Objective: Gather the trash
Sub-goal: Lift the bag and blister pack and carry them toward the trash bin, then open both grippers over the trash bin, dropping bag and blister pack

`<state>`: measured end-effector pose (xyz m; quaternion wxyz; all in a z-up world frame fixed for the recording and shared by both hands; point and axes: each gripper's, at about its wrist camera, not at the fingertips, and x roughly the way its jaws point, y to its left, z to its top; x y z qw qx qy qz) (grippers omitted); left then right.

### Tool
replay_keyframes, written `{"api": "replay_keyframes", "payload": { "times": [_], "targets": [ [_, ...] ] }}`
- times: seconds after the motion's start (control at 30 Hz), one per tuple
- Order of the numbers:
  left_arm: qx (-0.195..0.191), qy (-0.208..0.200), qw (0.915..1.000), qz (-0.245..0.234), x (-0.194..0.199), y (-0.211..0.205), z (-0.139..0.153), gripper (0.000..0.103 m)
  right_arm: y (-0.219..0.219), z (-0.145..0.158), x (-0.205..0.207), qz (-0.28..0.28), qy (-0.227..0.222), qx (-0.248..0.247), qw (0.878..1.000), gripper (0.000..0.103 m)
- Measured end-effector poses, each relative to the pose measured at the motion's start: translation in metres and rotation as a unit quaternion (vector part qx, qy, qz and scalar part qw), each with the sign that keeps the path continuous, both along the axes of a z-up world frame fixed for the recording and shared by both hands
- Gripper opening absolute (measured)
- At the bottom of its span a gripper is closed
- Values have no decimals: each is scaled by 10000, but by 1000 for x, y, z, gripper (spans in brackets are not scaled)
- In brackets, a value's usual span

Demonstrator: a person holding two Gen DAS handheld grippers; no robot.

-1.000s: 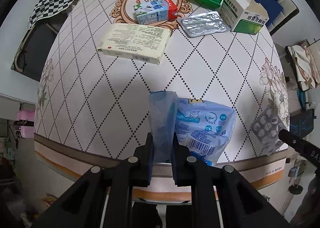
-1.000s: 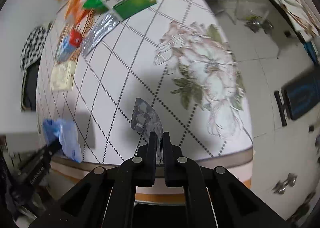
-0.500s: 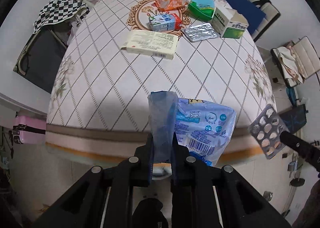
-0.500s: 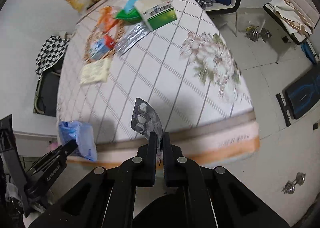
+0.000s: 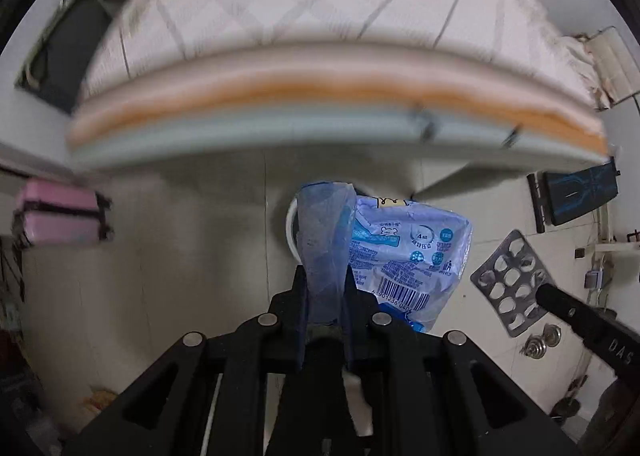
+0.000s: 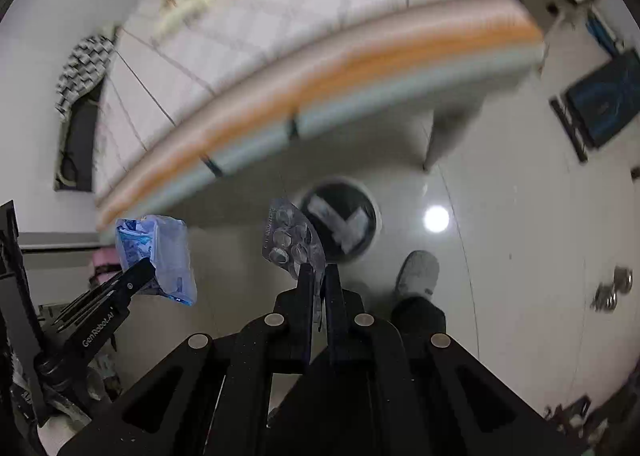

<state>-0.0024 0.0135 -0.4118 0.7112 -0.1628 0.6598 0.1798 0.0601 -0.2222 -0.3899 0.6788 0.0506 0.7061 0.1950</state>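
Jaws of the left gripper [image 5: 325, 288] are clamped on a blue wrapper [image 5: 404, 256]; jaws of the right gripper [image 6: 316, 280] pinch an empty blister pack [image 6: 290, 242]. Both items hang over the floor, off the bench [image 6: 320, 56], near a round bin [image 6: 344, 222].

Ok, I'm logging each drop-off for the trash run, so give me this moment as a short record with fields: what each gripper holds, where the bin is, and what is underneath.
left gripper: shut on blue plastic wrapper
right gripper: shut on empty blister pack
trash bin: round, black-lined, on the floor beyond the blister pack, paper scraps inside
table: edge blurred, above and behind both items
below: tiled floor, person's grey shoe
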Motion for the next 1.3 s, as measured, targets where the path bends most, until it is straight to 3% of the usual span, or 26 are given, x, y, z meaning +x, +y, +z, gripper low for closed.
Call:
{"api": "replay_keyframes", "payload": {
  "times": [0.17, 0.27, 0.43, 0.47, 0.53, 0.57, 0.6, 0.67, 0.7, 0.8, 0.83, 0.87, 0.93, 1.07, 1.3],
  "targets": [
    [-434, 367, 9972, 486, -8, 21, -111, 11, 6, -97, -23, -86, 453, -181, 9988, 6],
    [-628, 444, 9945, 717, -4, 35, -169, 12, 12, -169, -25, -232, 698, -192, 9971, 6],
    [-947, 464, 9908, 848, 8, 55, -256, 16, 28, -268, -11, -355, 729, -158, 9966, 6],
    [-980, 487, 9903, 855, 8, 55, -266, 23, 32, -285, -7, -338, 716, -154, 9967, 6],
    [-964, 548, 9903, 833, 12, 59, -288, 52, 39, -320, 0, -350, 720, -161, 9967, 7],
    [-925, 525, 9909, 823, 12, 61, -293, 75, 43, -335, 3, -335, 750, -139, 9965, 9],
    [-887, 520, 9914, 814, 12, 61, -297, 89, 48, -351, 6, -274, 834, -103, 9961, 15],
    [-833, 541, 9919, 792, 6, 63, -301, 93, 51, -373, 10, -220, 948, -70, 9952, 46],
    [-728, 589, 9927, 766, 4, 62, -302, 93, 51, -381, 10, -183, 957, -93, 9952, 50],
    [-522, 641, 9945, 644, -6, 60, -291, 93, 52, -391, 7, 66, 788, -315, 9964, 76],
    [-467, 651, 9949, 611, -8, 57, -287, 93, 52, -390, 6, 165, 711, -436, 9964, 93],
    [-371, 657, 9956, 556, -11, 53, -280, 94, 53, -385, 4, 300, 560, -610, 9961, 102],
    [-185, 681, 9965, 444, -13, 47, -267, 101, 55, -376, 1, 550, 273, -952, 9936, 103],
    [124, 648, 9974, 280, -23, 38, -232, 102, 59, -348, -5, 946, -247, -1396, 9854, 103],
    [173, 468, 9982, 332, -27, 28, -171, 102, 55, -281, -2, 1109, -676, -1567, 9791, 103]
  ]
}}
